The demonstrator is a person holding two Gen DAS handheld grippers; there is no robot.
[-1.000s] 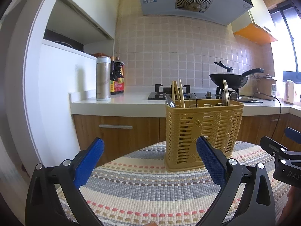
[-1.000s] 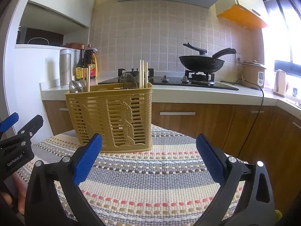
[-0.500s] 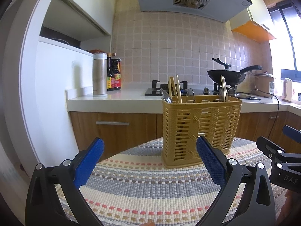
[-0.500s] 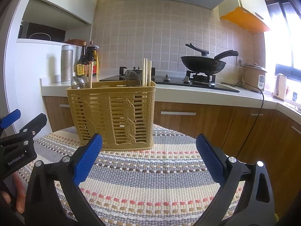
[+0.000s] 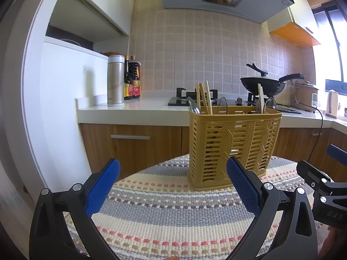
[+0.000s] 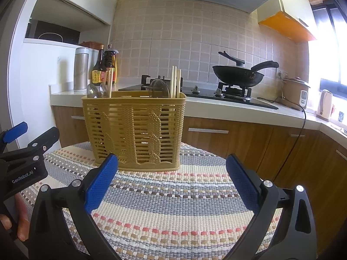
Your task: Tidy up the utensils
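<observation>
Yellow plastic utensil basket point(image 5: 234, 145) already holds chopsticks point(image 5: 205, 97) and spoons point(image 6: 94, 91); left claw point(image 5: 173, 186) and right claw point(image 6: 171, 184) hover spread, empty, apparently finishing; retreat next.

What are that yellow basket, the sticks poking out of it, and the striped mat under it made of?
The basket looks like moulded plastic: matte mustard slats with a braid pattern pressed in, imitating wicker. The chopsticks seem to be pale wood or bamboo, unvarnished by their dull look. The mat appears to be woven cotton or similar yarn, judging by its chunky coloured stitches.
</observation>
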